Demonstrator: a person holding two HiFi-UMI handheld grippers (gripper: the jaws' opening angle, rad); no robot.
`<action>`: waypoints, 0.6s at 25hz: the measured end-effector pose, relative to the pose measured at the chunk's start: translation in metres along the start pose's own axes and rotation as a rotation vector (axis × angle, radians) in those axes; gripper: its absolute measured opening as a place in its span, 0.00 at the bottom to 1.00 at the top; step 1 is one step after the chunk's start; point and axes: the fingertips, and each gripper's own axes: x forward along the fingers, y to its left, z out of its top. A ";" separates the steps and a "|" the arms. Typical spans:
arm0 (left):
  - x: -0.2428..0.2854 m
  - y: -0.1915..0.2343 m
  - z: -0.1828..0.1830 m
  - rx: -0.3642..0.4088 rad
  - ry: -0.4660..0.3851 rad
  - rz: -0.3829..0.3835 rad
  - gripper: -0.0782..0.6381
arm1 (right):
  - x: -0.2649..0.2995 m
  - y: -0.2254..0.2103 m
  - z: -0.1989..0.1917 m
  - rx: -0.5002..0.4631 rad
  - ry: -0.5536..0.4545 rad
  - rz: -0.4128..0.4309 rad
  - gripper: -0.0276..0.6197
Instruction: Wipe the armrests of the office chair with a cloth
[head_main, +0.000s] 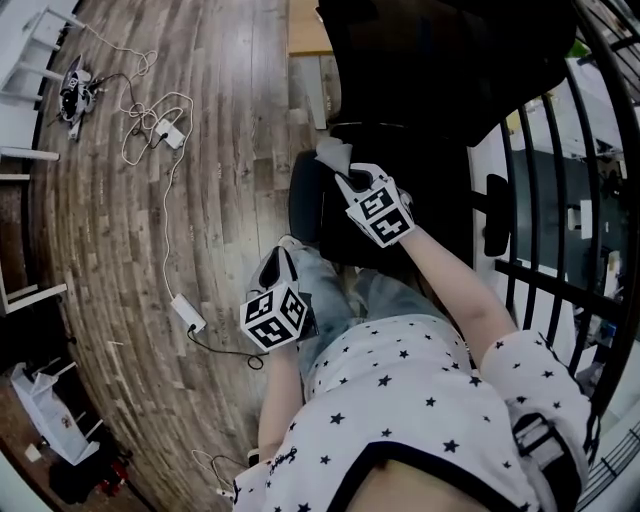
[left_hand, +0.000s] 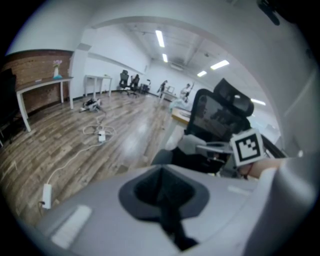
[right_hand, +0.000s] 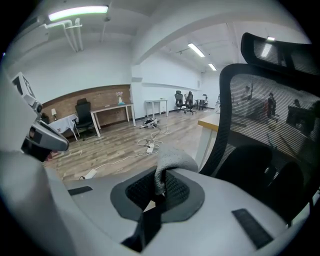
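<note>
We hold the grey cloth (right_hand: 171, 161) pinched in the right gripper (right_hand: 159, 194). Its jaws are closed on a fold, and the rest of the cloth bunches up above them. In the head view the right gripper (head_main: 348, 178) sits just above the centre of the frame, over the front of the black office chair (head_main: 440, 70). The cloth (head_main: 330, 152) pokes out toward the top of the picture, just beside the dark armrest (head_main: 303, 195) at the left edge of the seat in the frame. We cannot tell whether cloth and pad touch. The other armrest (head_main: 496, 215) shows further right, well apart from both grippers. Our left gripper (head_main: 280, 262) hangs lower, below centre and clear of the chair. In its own view the left gripper (left_hand: 162, 187) has its jaws pressed together with nothing between them. A white cable (head_main: 165, 200) trails across the wooden floor (head_main: 220, 90) in the left half of the frame
</note>
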 end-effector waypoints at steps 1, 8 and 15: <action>0.003 0.002 0.001 0.003 0.007 -0.004 0.12 | 0.005 -0.002 0.000 0.001 0.005 -0.005 0.09; 0.020 0.016 0.004 0.017 0.060 -0.032 0.12 | 0.033 -0.019 -0.003 -0.007 0.051 -0.045 0.09; 0.035 0.025 0.003 0.022 0.101 -0.047 0.12 | 0.064 -0.030 -0.007 -0.014 0.094 -0.053 0.09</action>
